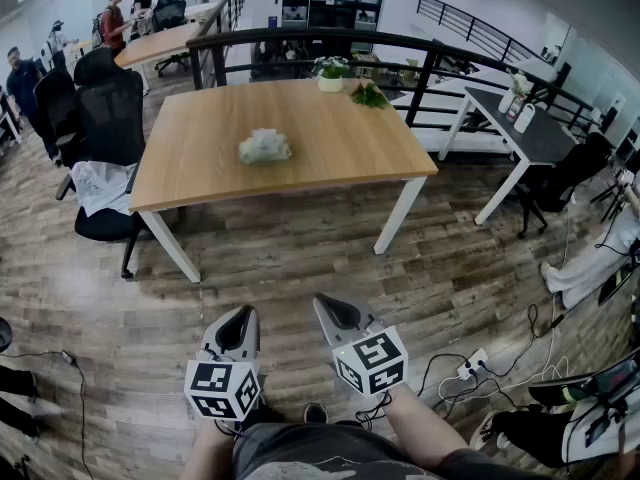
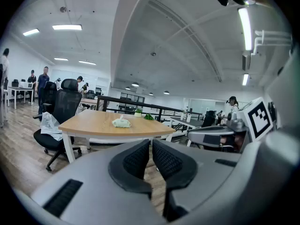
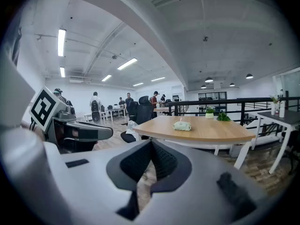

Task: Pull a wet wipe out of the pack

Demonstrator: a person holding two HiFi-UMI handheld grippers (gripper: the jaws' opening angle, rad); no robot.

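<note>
- Jaws of the left gripper [image 2: 151, 142]: drawn together, only a thin slit left between the dark ribbed pads [image 2: 137, 159], nothing held and nothing touched.
- Jaws of the right gripper [image 3: 150, 145]: closed, tips meeting, also empty; only wooden floor [image 1: 300, 258] seen below the pads.
- Head view: both grippers low in the picture, side by side and a little apart, left one [image 1: 241, 315] and right one [image 1: 325, 303] both pointing forward toward the table [image 1: 330, 143] and slightly down, each with its marker cube [image 1: 222, 388] close to the person's forearms.
- Wet wipe pack [image 1: 264, 146]: lying on the wooden table top, roughly in the middle and a bit toward the left side, pale green-white and crumpled, with a small tuft standing up on top.
- Pack against the grippers: well apart, a stretch of bare floor and the near table edge between them; straight ahead of both, slightly left of centre above the left pads [image 2: 121, 122] and slightly right of centre above the right pads [image 3: 182, 125].
- On the same table, far edge: small potted plant [image 1: 331, 73], well apart from the pack.
- Beside the table's left end: black office chair [image 1: 105, 108] with something white draped on its seat.
</note>
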